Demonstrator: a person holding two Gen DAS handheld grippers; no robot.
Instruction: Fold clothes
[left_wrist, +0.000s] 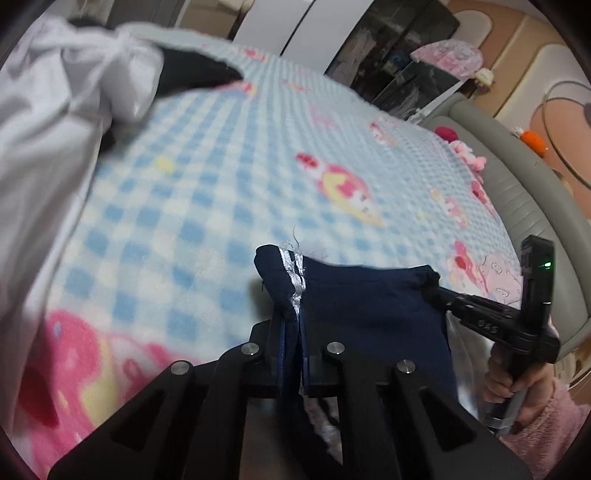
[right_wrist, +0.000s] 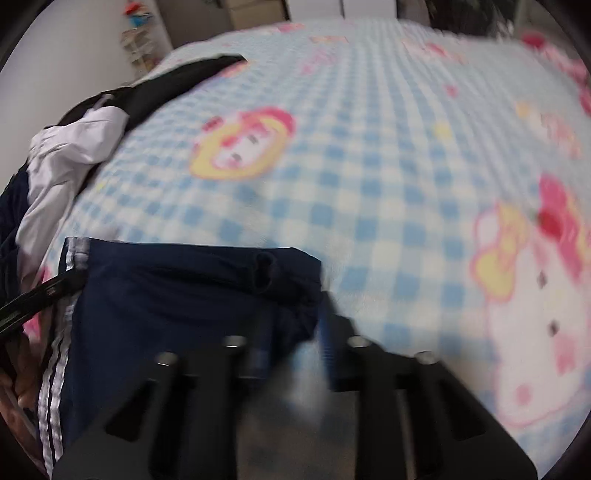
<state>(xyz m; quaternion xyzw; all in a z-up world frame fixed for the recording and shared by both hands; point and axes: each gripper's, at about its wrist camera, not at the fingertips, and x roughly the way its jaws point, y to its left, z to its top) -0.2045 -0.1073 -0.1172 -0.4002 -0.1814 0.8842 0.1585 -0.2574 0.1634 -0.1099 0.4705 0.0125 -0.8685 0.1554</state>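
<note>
2 hand-held grippers (left_wrist: 291, 317) (right_wrist: 295, 332) clamp the navy garment (left_wrist: 369, 302) stretched between them.

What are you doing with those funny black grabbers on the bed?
A person is folding clothes with a grabber in each hand. The left gripper is shut on the striped edge of a navy garment, and the right gripper pinches its other corner, so the cloth is held up between them over the checked blanket. A pile of white and dark clothes waits at the side.
</note>
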